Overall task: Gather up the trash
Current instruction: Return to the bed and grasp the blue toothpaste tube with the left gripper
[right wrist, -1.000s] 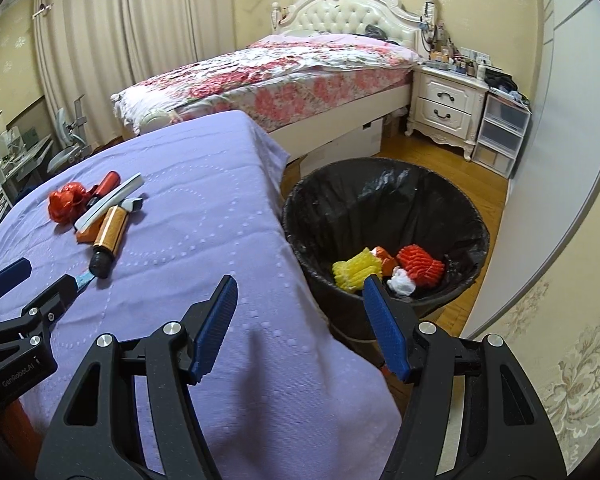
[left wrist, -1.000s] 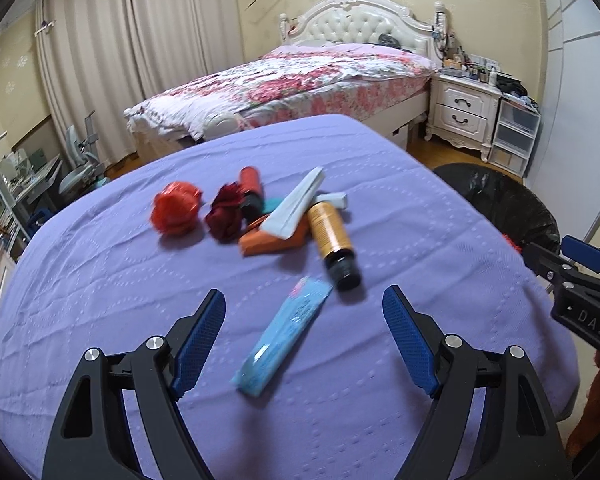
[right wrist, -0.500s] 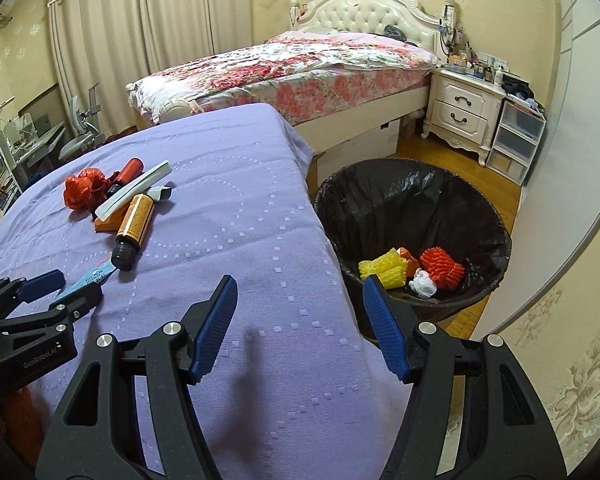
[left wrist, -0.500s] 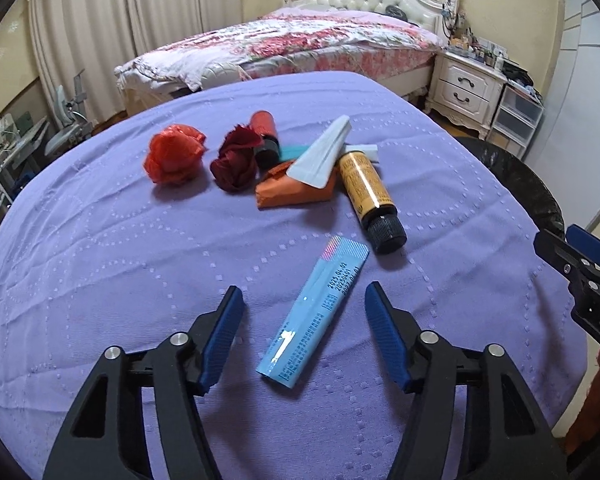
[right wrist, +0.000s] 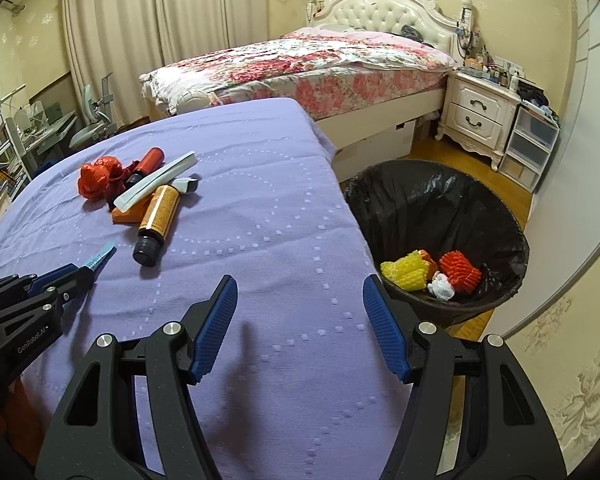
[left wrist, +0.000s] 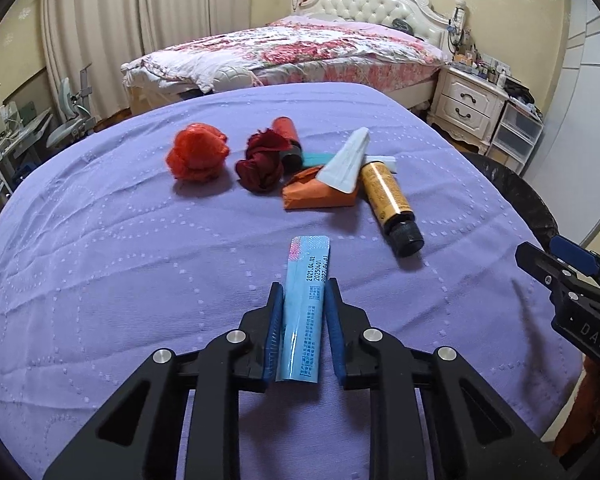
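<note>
With crumpled scraps already in the black-lined bin (right wrist: 428, 200), the left gripper (left wrist: 302, 320) clamps the flat light-blue sachet (left wrist: 304, 312), the right gripper (right wrist: 300, 320) gapes empty, and several pieces remain on the purple quilted cloth (left wrist: 100, 260).

Bare purple cloth (right wrist: 284, 208) between trash pile (right wrist: 148, 196) and bin (right wrist: 436, 236)

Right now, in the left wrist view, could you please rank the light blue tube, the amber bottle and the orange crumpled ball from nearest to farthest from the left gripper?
1. Light blue tube: between the pads of the left gripper, clamped.
2. Amber bottle: ahead and to the right, black cap pointing toward the gripper.
3. Orange crumpled ball: farthest, ahead on the left.
</note>
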Demonstrator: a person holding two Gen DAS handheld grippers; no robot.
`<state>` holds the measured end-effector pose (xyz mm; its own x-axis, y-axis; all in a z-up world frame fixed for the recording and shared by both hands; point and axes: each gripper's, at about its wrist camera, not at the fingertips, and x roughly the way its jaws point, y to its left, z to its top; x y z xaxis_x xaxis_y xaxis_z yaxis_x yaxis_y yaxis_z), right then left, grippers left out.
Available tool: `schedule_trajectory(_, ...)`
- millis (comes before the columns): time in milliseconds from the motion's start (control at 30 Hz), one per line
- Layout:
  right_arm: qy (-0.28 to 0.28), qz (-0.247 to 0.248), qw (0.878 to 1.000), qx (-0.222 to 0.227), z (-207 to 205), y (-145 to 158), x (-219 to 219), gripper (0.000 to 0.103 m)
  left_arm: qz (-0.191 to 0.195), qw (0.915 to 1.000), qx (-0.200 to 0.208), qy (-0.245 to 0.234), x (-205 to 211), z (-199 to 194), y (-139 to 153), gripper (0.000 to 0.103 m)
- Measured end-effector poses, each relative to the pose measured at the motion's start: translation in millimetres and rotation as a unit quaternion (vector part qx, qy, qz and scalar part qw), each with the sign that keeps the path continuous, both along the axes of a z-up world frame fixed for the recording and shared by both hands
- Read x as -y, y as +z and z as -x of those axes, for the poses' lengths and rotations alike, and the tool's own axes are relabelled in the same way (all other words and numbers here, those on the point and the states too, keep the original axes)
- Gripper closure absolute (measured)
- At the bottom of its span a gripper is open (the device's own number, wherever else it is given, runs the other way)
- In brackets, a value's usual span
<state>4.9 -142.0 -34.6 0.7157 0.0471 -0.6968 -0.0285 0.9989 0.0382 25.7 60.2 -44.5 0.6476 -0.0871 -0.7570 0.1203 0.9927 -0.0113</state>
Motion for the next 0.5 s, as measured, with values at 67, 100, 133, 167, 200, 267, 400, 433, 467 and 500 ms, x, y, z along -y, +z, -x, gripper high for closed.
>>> schedule_trajectory(67,0.007,0.0,1.0,0.001,-2,1,-5,0.039,-0.004,0.9999,0.006,0.011,-7,1,1,0.081)
schedule_trajectory(100,0.01,0.0,1.0,0.001,-3,2,-8,0.039,-0.005,0.9998,0.008,0.016,-10,1,2,0.081)
schedule_trajectory(133,0.014,0.0,1.0,0.002,-5,4,-11,0.039,-0.007,0.9997,0.009,0.023,-14,0,2,0.081)
schedule_trajectory(167,0.019,-0.001,1.0,0.003,-7,4,-14,0.039,-0.008,0.9995,0.01,0.028,-18,-2,3,0.081)
schedule_trajectory(200,0.022,-0.002,1.0,0.004,-9,5,-18,0.039,-0.008,0.9993,0.011,0.035,-23,-3,3,0.081)
schedule_trajectory(267,0.032,-0.003,0.999,0.005,-13,7,-25,0.039,-0.009,0.9987,0.011,0.048,-32,-6,3,0.081)
schedule_trajectory(400,0.054,-0.001,0.999,0.007,-24,10,-44,0.039,-0.005,0.9974,0.011,0.071,-50,-10,5,0.081)
schedule_trajectory(433,0.059,-0.002,0.998,0.007,-26,10,-48,0.039,-0.004,0.997,0.011,0.077,-54,-12,5,0.081)
schedule_trajectory(467,0.065,-0.003,0.998,0.007,-30,11,-52,0.039,-0.005,0.9965,0.012,0.082,-59,-13,6,0.081)
schedule_trajectory(500,0.07,-0.003,0.998,0.005,-33,11,-56,0.039,-0.005,0.9962,0.012,0.086,-62,-14,6,0.081)
